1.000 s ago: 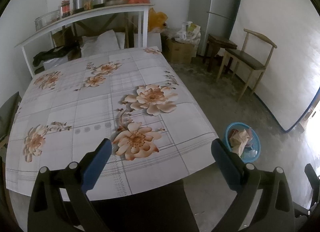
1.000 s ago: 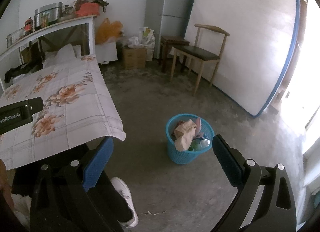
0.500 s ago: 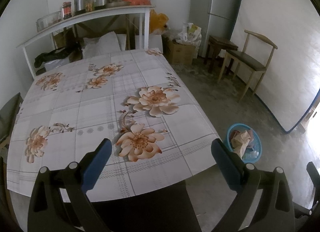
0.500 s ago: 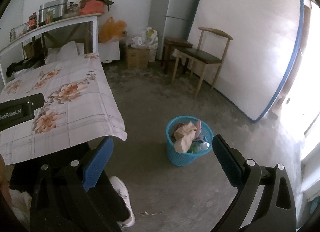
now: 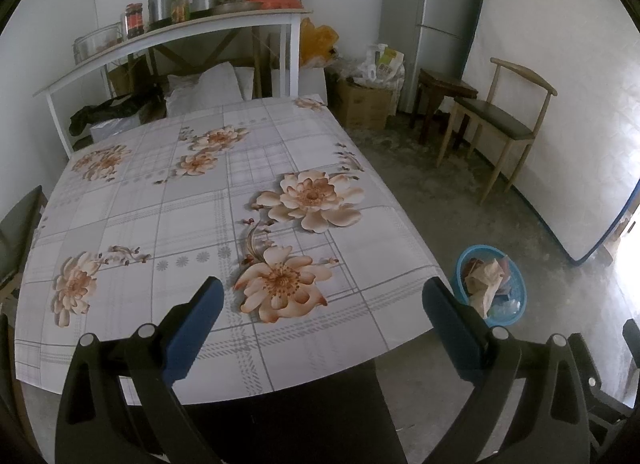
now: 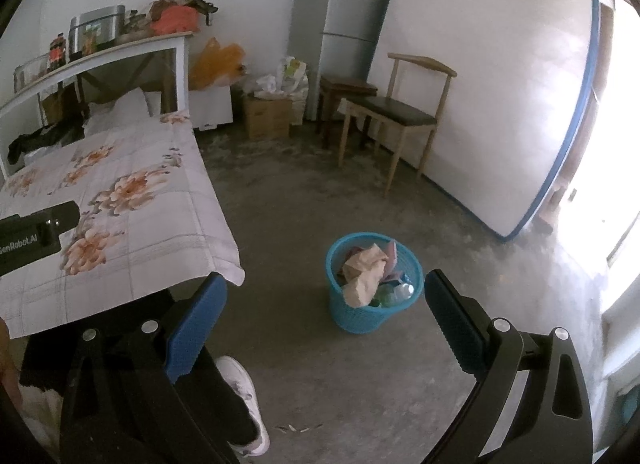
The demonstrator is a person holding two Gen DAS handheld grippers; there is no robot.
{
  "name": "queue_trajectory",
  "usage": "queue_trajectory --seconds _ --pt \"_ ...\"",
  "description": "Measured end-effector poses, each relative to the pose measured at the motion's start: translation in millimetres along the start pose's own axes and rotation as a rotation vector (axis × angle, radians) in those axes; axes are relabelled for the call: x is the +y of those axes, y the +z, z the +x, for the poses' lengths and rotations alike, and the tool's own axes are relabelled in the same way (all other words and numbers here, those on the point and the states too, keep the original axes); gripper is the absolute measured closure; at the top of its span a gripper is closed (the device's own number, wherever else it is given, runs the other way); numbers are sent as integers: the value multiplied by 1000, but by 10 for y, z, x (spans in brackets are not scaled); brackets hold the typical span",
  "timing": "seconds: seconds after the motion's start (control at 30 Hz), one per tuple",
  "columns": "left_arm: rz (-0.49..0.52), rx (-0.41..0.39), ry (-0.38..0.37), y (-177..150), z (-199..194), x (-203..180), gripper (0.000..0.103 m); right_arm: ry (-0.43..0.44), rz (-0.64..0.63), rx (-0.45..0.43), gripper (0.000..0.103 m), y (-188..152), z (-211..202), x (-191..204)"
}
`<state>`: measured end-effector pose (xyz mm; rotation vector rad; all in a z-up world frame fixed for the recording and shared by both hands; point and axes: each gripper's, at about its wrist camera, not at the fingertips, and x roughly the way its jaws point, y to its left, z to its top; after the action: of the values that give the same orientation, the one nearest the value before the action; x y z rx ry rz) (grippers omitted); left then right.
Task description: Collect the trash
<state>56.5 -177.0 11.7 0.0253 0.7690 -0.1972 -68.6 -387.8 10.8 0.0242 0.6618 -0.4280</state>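
Place: a lived-in home room.
Shown by: fridge [image 6: 340,12], wooden chair [image 6: 404,116], floral-clothed surface [image 5: 200,224], cookware shelf [image 5: 168,30].

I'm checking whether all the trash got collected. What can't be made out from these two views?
- Blue basket: its lower contents, buried under crumpled paper in the right view.
- Same basket in the left view: the table corner and the open left tool's finger partly cover it.
- Floor under the table: hidden by the tabletop in both views.
- Small bits on the floor: too small to identify.
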Motion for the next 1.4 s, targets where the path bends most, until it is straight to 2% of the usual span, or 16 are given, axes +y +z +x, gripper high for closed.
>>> queue_trajectory --seconds 0.57,0.8,1.1,1.4 --pt "13 -6 12 -3 -20 62 6 -21 23 1 8 6 6 -129" --pt "48 -29 55 16 -61 213 6 -11 16 -2 8 10 12 -122" --pt "31 -25 105 6 -73 460 6 12 -4 -11 8 31 12 -71" --pt "42 -9 114 -49 -74 511 6 20 -7 -18 8 54 -1 -62"
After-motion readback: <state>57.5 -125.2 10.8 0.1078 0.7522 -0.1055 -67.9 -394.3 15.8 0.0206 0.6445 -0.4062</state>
